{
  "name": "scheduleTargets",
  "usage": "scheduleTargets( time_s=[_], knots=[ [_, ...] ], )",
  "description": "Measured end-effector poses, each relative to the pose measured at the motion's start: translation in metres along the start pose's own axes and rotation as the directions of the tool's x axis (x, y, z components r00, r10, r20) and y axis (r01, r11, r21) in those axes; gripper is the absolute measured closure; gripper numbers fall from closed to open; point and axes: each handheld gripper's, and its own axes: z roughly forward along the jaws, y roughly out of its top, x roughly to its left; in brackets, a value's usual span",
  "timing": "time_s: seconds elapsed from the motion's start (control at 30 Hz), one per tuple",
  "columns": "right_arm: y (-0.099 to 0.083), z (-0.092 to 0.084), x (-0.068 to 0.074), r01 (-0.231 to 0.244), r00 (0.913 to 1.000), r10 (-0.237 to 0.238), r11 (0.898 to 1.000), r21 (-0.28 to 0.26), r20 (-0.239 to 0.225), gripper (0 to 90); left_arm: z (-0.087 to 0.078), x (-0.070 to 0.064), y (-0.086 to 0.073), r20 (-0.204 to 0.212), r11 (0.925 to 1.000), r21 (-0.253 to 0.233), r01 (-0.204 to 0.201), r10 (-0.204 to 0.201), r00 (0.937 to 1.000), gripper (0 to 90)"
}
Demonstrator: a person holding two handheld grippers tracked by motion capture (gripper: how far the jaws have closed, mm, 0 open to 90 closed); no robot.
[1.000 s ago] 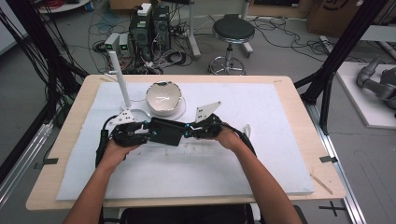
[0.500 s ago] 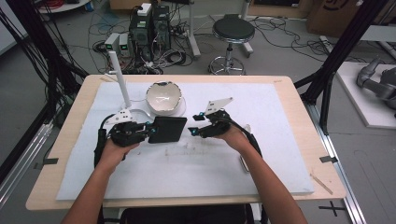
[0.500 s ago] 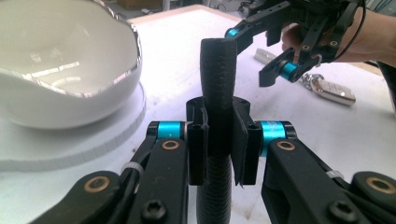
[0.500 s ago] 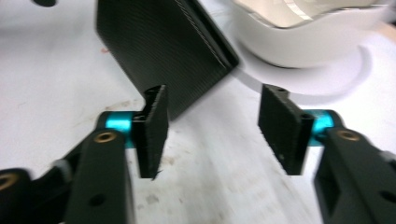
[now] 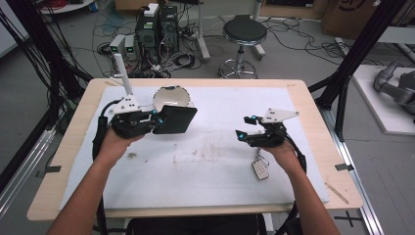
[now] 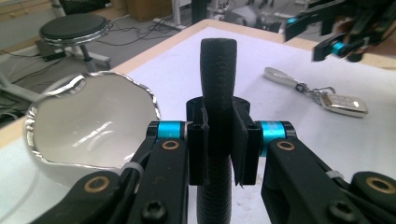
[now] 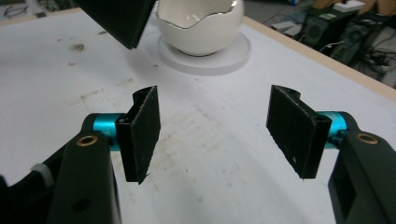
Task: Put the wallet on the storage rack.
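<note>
Black wallet (image 5: pixel 175 119) on edge, long axis toward bowl (image 5: pixel 171 97).

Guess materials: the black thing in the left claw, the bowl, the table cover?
Black wallet: looks like leather or faux leather; matte, with a fine grain on its edge in the left gripper view. Bowl: likely glazed ceramic; glossy white with highlights, and a thin metallic-looking trim on its jagged, eggshell-like rim. Cover: a white matte sheet, stained; foam, paper or cloth, can't tell.
</note>
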Motion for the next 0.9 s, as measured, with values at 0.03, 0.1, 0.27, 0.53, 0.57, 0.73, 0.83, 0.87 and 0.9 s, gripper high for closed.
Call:
scheduleTargets(
  time_s=[0.03,0.1,0.27,0.53,0.57,0.73,0.83,0.87,0.9],
  knots=[
    [-0.004,-0.006,-0.003,-0.011,0.9999,0.012,1.0,-0.003,0.012,35.7,0.0,0.002,0.004,-0.006,1.0,0.001,-0.003,0.003,1.0,78.2],
    [-0.01,-0.015,-0.007,-0.028,0.9992,0.028,1.0,-0.002,0.03,35.7,-0.001,0.006,0.011,-0.022,0.9997,0.015,-0.017,0.017,0.9996,78.3],
    [-0.019,-0.03,-0.013,-0.047,0.9971,0.048,0.999,-0.016,0.059,35.7,-0.002,0.013,0.028,-0.049,0.998,0.036,-0.052,0.054,0.9974,78.4],
    [-0.029,-0.049,-0.024,-0.081,0.9891,0.085,0.996,-0.04,0.12,30.8,0.0,0.027,0.05,-0.086,0.9912,0.082,-0.104,0.111,0.9901,78.4],
    [-0.03,-0.051,-0.025,-0.084,0.9876,0.089,0.996,-0.039,0.129,30.1,0.002,0.03,0.052,-0.094,0.9889,0.097,-0.113,0.122,0.9881,78.4],
    [-0.035,-0.056,-0.028,-0.096,0.9849,0.1,0.995,-0.037,0.141,27.7,0.013,0.037,0.062,-0.1,0.9691,0.174,-0.175,0.194,0.9759,78.4],
    [-0.037,-0.057,-0.029,-0.105,0.9845,0.109,0.994,-0.037,0.138,27.7,0.02,0.041,0.065,-0.098,0.9601,0.201,-0.195,0.217,0.9712,78.4],
    [-0.038,-0.057,-0.03,-0.103,0.9848,0.107,0.994,-0.037,0.137,27.7,0.022,0.042,0.066,-0.096,0.9576,0.208,-0.199,0.223,0.97,78.4],
    [-0.039,-0.057,-0.03,-0.104,0.985,0.108,0.994,-0.036,0.134,27.7,0.024,0.044,0.066,-0.096,0.9561,0.213,-0.201,0.226,0.9694,78.4]
  ],
)
